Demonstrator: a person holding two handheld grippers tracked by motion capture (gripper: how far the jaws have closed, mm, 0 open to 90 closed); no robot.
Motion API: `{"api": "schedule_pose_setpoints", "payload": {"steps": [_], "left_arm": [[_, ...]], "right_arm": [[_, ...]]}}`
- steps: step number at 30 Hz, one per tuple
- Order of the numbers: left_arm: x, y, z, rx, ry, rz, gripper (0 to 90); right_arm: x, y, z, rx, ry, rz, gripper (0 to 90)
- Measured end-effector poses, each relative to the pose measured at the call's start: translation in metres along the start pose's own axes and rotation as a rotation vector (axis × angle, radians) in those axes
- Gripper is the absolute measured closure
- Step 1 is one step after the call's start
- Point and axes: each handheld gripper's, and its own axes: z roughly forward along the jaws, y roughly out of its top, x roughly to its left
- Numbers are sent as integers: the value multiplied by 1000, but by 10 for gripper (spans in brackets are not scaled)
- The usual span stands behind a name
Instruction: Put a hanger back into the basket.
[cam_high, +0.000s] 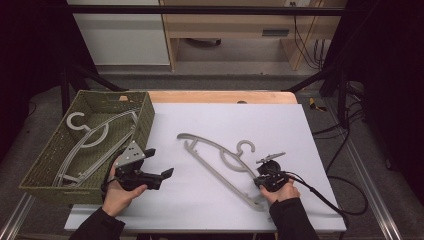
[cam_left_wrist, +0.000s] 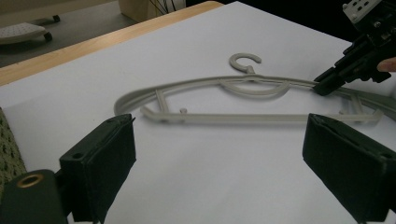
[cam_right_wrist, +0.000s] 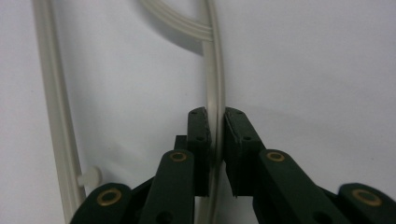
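The right gripper (cam_high: 263, 176) is clamped on the upper arm of the grey plastic hanger (cam_high: 215, 159) that lies flat on the white tabletop (cam_high: 280, 125); in the right gripper view its jaws stand pressed against both sides of the thin rail, with the hanger's lower bar running off to the left of them; the hook curls ahead of the grip and a little to its far side. The left gripper (cam_high: 159, 165) hovers with its jaws spread wide and nothing between them; it points toward the free end of the same hanger, which lies well ahead of its tips. Behind and beside the left gripper stands the green woven basket (cam_high: 145, 120), and at least one grey hanger in the basket (cam_high: 87, 137) rests on its floor. Judging from this, part of the packing is done; the hanger on the table is gripped but not yet lifted, and carrying it into the basket is what remains.
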Motion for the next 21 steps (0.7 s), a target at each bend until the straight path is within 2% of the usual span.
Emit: {"api": "schedule_pose_setpoints", "payload": {"steps": [3,5,6,8,9,10,11,12,14,15,16,17,21], "left_arm": [[-1,0,1,4,-1,2,93],[-1,0,1,6,-2,3,93],[-1,0,1,7,-2,4,93],[-1,-1,1,7,-4,4,93],[-1,-1,1,7,-3,5,93],[-1,-1,1,7,-3,4,93],[-1,-1,2,8,-4,2,94],[-1,-1,2,8,-3,2,94],[-1,-1,3,11,-4,3,94],[-2,-1,3,12,-3,6,94],[-2,-1,3,16,-5,7,94],[-2,-1,4,16,-6,5,93],[-3,-2,6,28,-10,11,93]], "right_arm": [[-2,0,1,-2,23,-3,821],[-4,0,1,-8,25,-29,815],[-3,0,1,-5,28,-9,811],[-2,-1,-1,4,35,-5,803],[-4,-3,-2,10,46,-40,799],[-4,-4,-2,12,33,-59,797],[-2,-4,-3,29,32,-54,797],[-2,-4,-3,26,38,-70,797],[1,-4,-3,37,14,-57,798],[1,-4,-2,38,7,-65,798],[2,-4,-3,37,14,-81,800],[3,-3,-2,45,-1,-69,802],[3,-1,-2,52,-4,-74,816]]}}
